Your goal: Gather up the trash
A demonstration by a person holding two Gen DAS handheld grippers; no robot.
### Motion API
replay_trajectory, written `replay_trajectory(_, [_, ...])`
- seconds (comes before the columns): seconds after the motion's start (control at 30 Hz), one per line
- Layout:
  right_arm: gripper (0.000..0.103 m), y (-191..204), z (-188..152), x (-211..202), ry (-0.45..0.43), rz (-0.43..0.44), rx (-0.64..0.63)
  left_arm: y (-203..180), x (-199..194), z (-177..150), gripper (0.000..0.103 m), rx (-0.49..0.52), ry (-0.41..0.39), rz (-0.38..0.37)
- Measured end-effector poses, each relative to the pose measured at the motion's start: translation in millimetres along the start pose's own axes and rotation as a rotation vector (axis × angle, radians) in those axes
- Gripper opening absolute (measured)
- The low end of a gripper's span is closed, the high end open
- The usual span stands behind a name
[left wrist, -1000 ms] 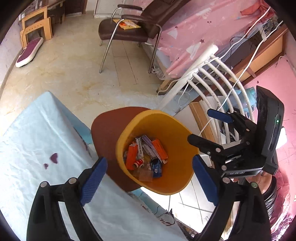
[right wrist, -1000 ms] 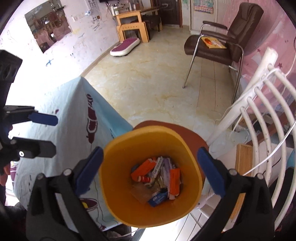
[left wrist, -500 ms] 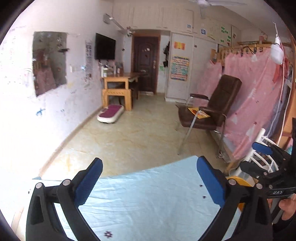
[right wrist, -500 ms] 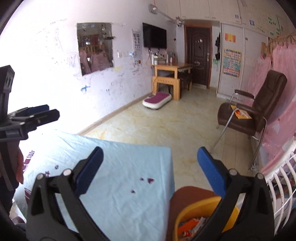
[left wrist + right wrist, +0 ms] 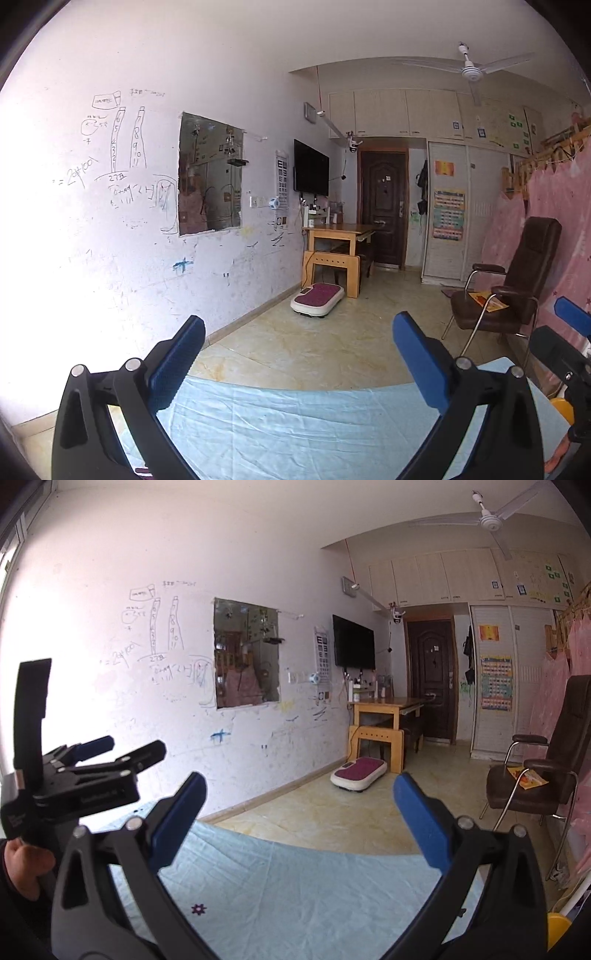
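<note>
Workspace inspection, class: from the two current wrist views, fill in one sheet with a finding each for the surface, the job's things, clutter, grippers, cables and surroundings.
Surface: light blue cloth covers the table, wrinkled, with a small purple star print.
Job's things: only a sliver of the yellow bin shows at the right edge; its contents are hidden. No loose trash seen on the cloth.
Clutter: nothing seen.
Grippers: left gripper open and empty; right gripper open and empty.
Cables: a cord hangs beside the wooden desk.
Surroundings: scribbled wall, wall TV, dark door, brown armchair holding an orange booklet, ceiling fan.
</note>
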State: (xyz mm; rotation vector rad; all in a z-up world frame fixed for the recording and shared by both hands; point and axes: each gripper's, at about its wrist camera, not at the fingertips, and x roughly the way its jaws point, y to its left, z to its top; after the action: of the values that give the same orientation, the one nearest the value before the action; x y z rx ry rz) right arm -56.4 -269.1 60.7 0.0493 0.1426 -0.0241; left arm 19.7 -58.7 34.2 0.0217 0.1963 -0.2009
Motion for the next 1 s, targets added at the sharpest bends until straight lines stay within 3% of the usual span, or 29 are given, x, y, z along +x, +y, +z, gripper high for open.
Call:
replay_trajectory(0.3, [0.098, 26.3, -19.5, 9.9, -0.036, -0.081, -0.08, 14.3, -3.0, -8.8, 0.097, 0.0, -0.034, 0.025])
replay_trajectory(0.6, [0.098, 22.0, -25.3, 7.7, -0.073, -0.153, -0.07, 25.8, -6.4, -17.2, 0.097, -0.041, -0.079, 0.042])
replay_trajectory(0.83, [0.098, 19.8, -25.5, 4.6, -0.096, -0.177, -0.059, 32.6, -14.3, -25.2, 0.097, -0.06, -0.14, 0.079])
replay_trajectory(1.0, [0.098, 22.8, -26.5, 1.5, -0.111, -0.174, -0.071, 37.0, -14.3, -24.6, 0.097, -0.08, -0.124, 0.081])
